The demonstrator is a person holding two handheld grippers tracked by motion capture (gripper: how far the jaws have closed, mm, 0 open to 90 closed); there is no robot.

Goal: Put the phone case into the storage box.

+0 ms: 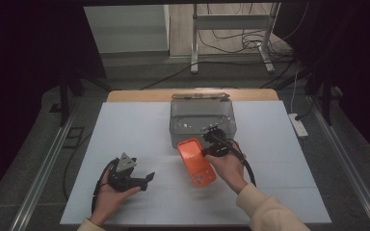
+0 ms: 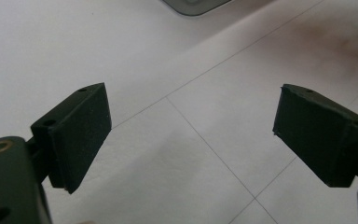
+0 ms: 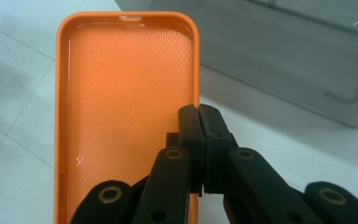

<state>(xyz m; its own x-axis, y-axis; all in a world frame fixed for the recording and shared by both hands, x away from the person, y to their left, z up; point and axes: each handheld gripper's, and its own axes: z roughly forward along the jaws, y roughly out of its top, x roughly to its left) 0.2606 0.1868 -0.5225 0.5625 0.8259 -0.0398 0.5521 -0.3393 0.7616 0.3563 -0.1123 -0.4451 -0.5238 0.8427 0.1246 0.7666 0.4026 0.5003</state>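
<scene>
Right gripper (image 3: 199,140): jaws pinched on the long side wall of the orange phone case (image 3: 121,107).
Case: lifted just in front of the grey box (image 1: 202,120).
Left gripper (image 2: 191,135): jaws apart over the white table (image 2: 182,158).

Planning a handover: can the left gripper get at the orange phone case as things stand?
Probably yes: the left gripper is open, with bare table between it and the orange phone case.

1. My right tongs (image 3: 199,122) are pinched tight on the side wall of the orange phone case (image 3: 121,102).
2. The case's dimpled inside faces me.
3. A grey bin (image 3: 298,51) stands behind it on the white counter (image 3: 14,140).
</scene>
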